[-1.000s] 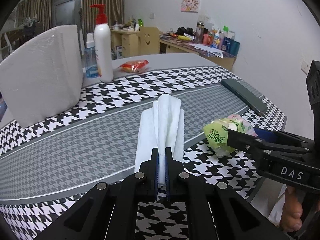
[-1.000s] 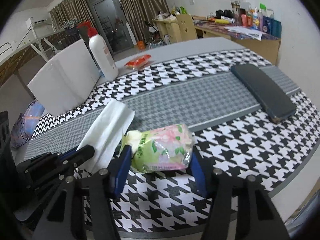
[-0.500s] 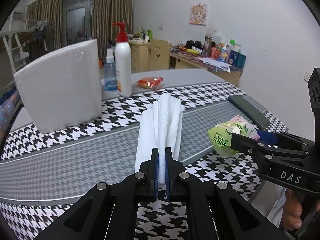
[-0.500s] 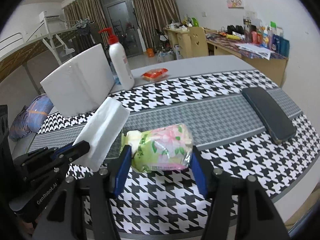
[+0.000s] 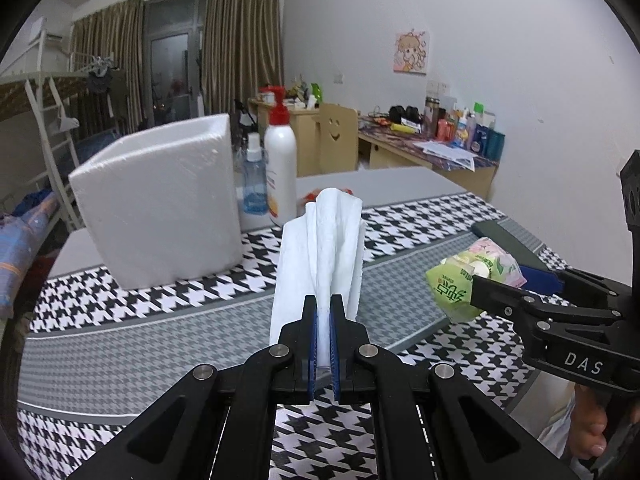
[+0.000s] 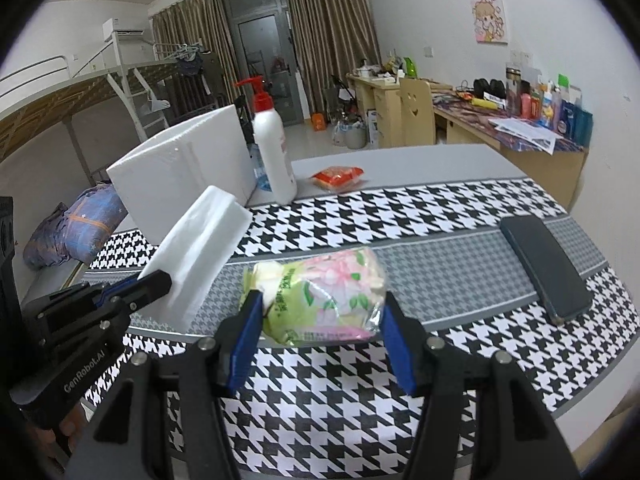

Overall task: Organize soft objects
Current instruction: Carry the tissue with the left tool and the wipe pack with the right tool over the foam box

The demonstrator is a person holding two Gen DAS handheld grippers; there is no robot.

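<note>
Left gripper (image 5: 323, 305) jaws clenched on folded white tissue (image 5: 325, 245), right gripper (image 6: 321, 307) jaws grasping flowered tissue pack (image 6: 325, 293), both held above the houndstooth table (image 6: 460, 216).

You are working in a lived-in dorm-style bedroom: bunk bed (image 6: 80, 80) with ladder, curtained balcony door (image 6: 264, 60), cluttered desk (image 6: 520, 128) under a cartoon poster (image 6: 490, 20), wall air conditioner (image 6: 124, 28), and a houndstooth-covered table (image 6: 440, 208).

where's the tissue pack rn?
Right wrist view, centre: tissue pack gripped by the right gripper, above the houndstooth cloth, right of the white towel.
</note>
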